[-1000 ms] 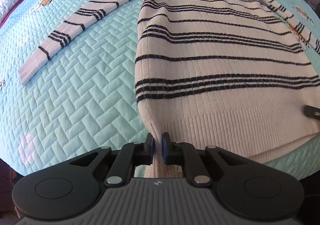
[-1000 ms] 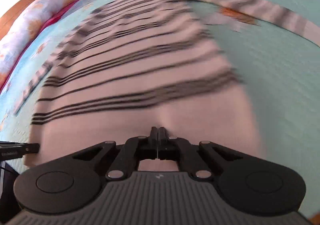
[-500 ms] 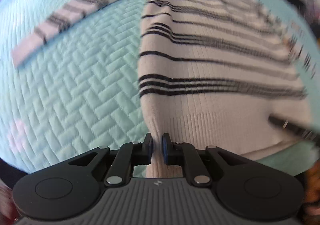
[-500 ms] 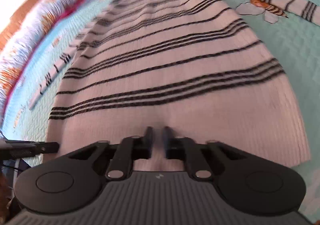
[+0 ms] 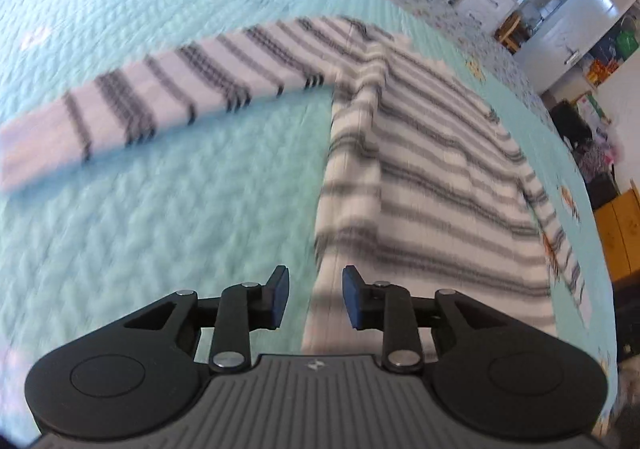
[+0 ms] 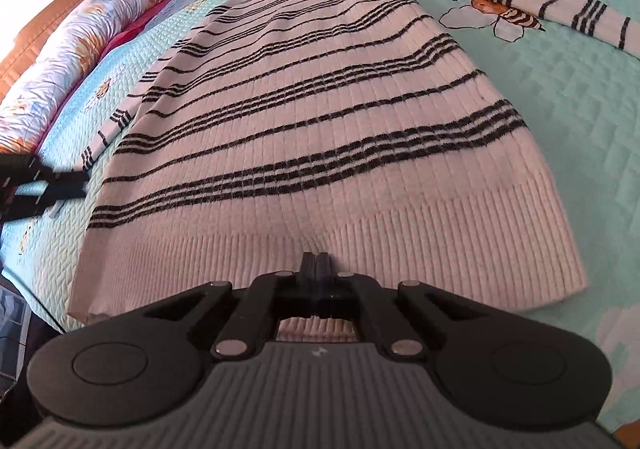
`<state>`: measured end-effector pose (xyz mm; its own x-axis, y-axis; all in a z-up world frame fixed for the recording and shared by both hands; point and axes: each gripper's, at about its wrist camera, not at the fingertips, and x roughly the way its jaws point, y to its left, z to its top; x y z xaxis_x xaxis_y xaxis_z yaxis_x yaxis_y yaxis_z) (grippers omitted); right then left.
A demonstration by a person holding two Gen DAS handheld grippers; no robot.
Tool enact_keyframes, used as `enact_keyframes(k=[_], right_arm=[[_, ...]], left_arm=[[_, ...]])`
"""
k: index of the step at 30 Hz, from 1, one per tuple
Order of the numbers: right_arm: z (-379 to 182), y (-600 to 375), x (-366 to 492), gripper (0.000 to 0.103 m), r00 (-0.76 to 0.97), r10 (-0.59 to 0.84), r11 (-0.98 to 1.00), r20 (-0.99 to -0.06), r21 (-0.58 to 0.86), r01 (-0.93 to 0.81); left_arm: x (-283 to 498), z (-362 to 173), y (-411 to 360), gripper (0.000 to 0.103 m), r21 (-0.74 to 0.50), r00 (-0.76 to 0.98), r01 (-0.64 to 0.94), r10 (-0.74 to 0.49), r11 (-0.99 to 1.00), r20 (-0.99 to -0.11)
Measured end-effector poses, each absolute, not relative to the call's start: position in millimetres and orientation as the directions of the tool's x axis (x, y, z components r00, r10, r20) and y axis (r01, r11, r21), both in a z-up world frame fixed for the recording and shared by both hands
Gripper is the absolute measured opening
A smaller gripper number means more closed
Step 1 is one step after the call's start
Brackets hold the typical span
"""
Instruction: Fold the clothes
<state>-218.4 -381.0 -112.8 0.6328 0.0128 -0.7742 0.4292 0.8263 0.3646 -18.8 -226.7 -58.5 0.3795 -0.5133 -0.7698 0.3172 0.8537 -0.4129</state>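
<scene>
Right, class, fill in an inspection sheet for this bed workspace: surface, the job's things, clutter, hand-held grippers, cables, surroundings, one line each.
Surface: turquoise quilted bedspread with bee prints.
Job's things: white sweater with black stripes lying flat, both sleeves spread out to the sides, not yet folded.
Clutter: nothing seen on the bedspread beside the sweater.
Grippers: left hand-held gripper opening, jaws apart above the sweater's side edge, pads not pressing it; right hand-held gripper shut, tips at the ribbed hem.
Cables: nothing seen.
Surroundings: floral pillow by a wooden headboard; white furniture beyond the bed.
</scene>
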Motion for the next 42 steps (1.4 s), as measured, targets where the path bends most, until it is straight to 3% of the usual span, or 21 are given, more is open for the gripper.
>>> enact_keyframes(k=[3,9,26,27,28,31,39,42], right_arm=[[-111,-378,-219,0.000,0.627,0.000,0.834,-0.779,0.346,0.430],[-111,-375,-216,0.000,0.621,-0.017,0.845,-0.784,0.320,0.428],[-114,-389,-212,0.000,0.616,0.042,0.780,-0.786,0.411,0.472],[-114,-390,-212,0.000,0.617,0.044,0.779,-0.785,0.414,0.471],[-114,-390,-212,0.000,0.618,0.046,0.778,-0.785,0.416,0.471],[-114,-392,-212,0.000,0.618,0.052,0.777,-0.784,0.421,0.468],[-115,-398,-212,0.000,0.623,0.072,0.775,-0.779,0.437,0.456],[-116,-399,-211,0.000,0.627,0.071,0.772,-0.775,0.441,0.458]], left_arm=[[19,-70,-234,0.032,-0.448,0.395,0.247,-0.512,0.859,-0.763],[90,-95,-241,0.032,-0.661,0.364,0.093,-0.644,0.744,-0.673],[174,-120,-304,0.032,-0.679,0.361,0.155,-0.680,0.718,-0.638],[174,-120,-305,0.029,-0.673,0.366,0.156,-0.675,0.723,-0.640],[175,-120,-305,0.017,-0.669,0.371,0.151,-0.669,0.728,-0.644],[178,-120,-303,0.010,-0.655,0.388,0.133,-0.647,0.744,-0.657],[202,-100,-289,0.008,-0.552,0.428,0.189,-0.574,0.812,-0.698],[196,-108,-287,0.010,-0.589,0.391,0.194,-0.613,0.784,-0.687]])
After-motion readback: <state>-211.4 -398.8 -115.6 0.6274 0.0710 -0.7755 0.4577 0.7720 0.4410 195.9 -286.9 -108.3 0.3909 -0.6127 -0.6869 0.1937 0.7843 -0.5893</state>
